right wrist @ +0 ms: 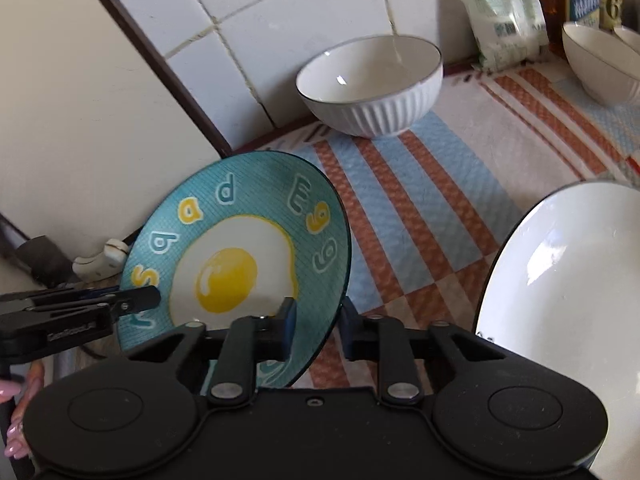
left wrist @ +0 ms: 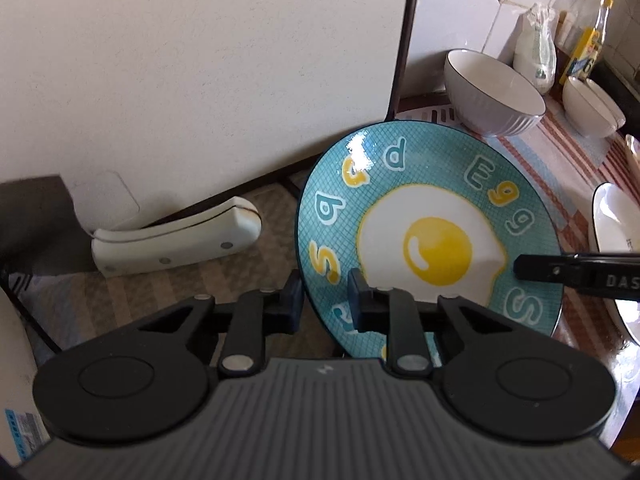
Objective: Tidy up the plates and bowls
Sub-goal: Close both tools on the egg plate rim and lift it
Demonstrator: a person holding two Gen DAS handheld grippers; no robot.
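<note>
White wall tiles (right wrist: 248,40) back a counter (right wrist: 460,184) spread with a mat (right wrist: 400,216) striped blue and orange. On its edge stands the teal plate (left wrist: 420,200), painted with a fried egg and ringed with letters, tilted up beside a pale panel (left wrist: 200,80). Left gripper (left wrist: 322,300) has its fingers (left wrist: 356,300) clenched on the plate's near-left rim, one pad on the painted face and one behind. Right gripper (right wrist: 316,326) grasps the opposite rim the same way, its fingers (right wrist: 288,318) pinching the edge; in the left wrist view it reaches in from the right over the plate's border. Behind the plate, near the tiles, sits a white ribbed bowl (right wrist: 372,84), upright. Further right are two more white bowls (left wrist: 592,108), nested, with a plastic bag (right wrist: 500,12) and bottles (left wrist: 592,32) behind them. A large white plate (right wrist: 560,300) lies just right of the right gripper. Left of the teal plate, a white-handled object (left wrist: 176,240) rests against the panel's foot.
</note>
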